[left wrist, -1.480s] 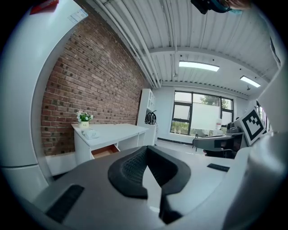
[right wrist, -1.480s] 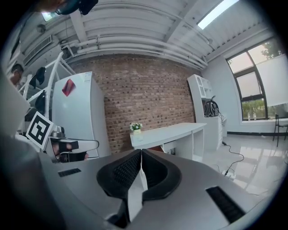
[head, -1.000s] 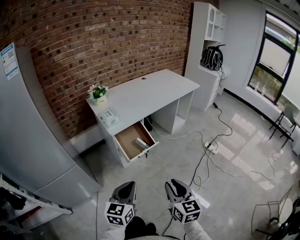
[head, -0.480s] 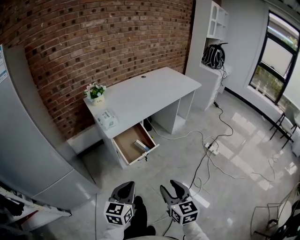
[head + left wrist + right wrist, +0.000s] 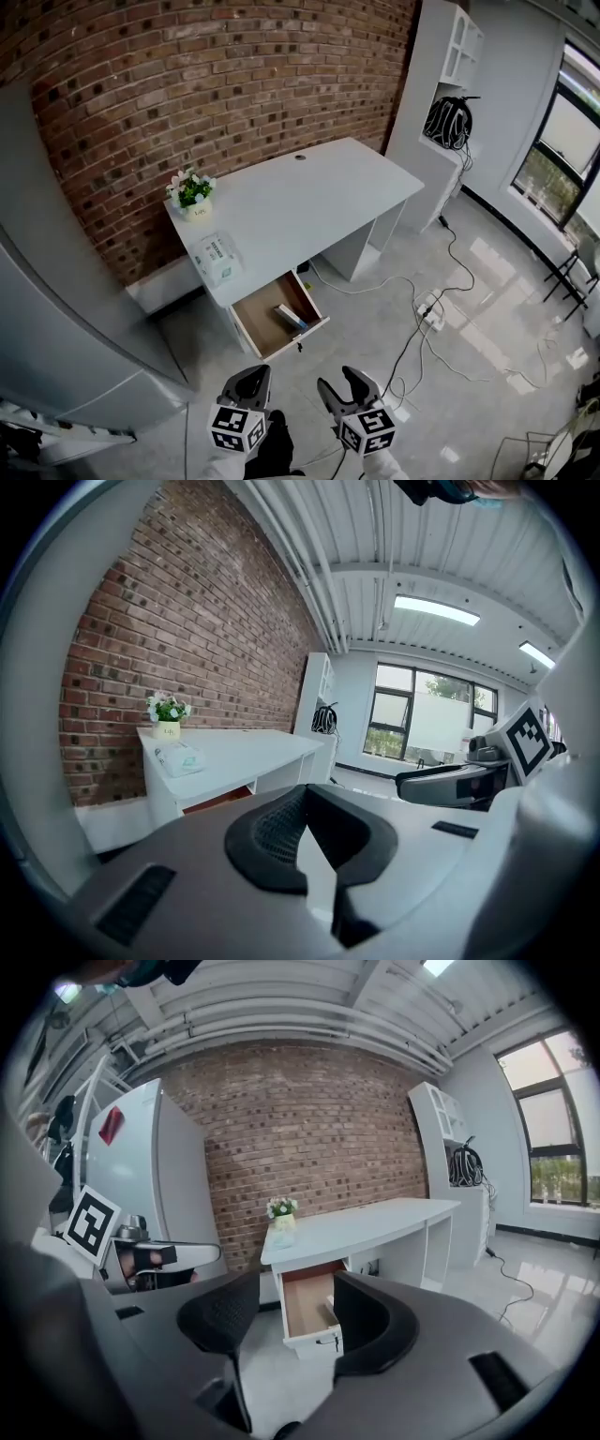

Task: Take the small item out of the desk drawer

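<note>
A white desk (image 5: 309, 192) stands against the brick wall, its wooden drawer (image 5: 262, 330) pulled out over the floor. A small flat item (image 5: 290, 317) lies in the drawer's right half. Both grippers hang low over the floor, well short of the drawer. My left gripper (image 5: 248, 380) has its tips together and holds nothing (image 5: 305, 794). My right gripper (image 5: 340, 384) has just been opening and stands wide with nothing between its fingers (image 5: 295, 1307). Beyond them the right gripper view shows the drawer (image 5: 302, 1300), with the item (image 5: 328, 1313) partly hidden by the right jaw.
On the desk sit a potted plant (image 5: 192, 192) and a tissue pack (image 5: 217, 258). A tall grey cabinet (image 5: 56, 309) stands at the left. Cables and a power strip (image 5: 429, 314) lie on the floor at the right, near a white shelf with a backpack (image 5: 448, 122).
Both grippers and the camera have moved closer to the desk, so the drawer now lies nearer. The right gripper's jaws have spread wider; the left gripper's stay together.
</note>
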The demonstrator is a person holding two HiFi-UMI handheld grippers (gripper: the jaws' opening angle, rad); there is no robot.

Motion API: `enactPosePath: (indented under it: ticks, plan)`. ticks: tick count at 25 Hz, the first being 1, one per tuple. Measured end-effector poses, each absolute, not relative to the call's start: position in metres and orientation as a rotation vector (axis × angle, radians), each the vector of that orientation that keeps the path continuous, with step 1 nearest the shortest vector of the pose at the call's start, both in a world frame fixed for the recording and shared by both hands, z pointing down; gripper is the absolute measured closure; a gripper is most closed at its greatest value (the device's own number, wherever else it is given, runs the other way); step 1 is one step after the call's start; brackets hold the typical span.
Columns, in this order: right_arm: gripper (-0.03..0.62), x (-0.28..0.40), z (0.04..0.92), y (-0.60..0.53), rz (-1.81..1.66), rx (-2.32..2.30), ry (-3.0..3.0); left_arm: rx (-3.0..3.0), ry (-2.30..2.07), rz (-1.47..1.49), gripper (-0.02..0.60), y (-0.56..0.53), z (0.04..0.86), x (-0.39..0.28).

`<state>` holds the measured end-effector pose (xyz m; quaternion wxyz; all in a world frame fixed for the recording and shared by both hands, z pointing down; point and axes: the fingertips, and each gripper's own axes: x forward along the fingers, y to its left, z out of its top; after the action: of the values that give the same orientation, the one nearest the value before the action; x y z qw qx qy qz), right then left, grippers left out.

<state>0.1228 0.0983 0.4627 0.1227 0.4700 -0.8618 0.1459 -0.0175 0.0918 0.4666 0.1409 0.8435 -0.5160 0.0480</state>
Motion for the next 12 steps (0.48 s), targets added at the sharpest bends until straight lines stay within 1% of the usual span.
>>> enactPosePath:
  ticks: [12]
  plan:
    - [0.338, 0.095, 0.484, -0.015, 0.469, 1.378, -2.440, 2.434, -1.398, 0.194, 0.565, -0.025, 0.493, -0.043]
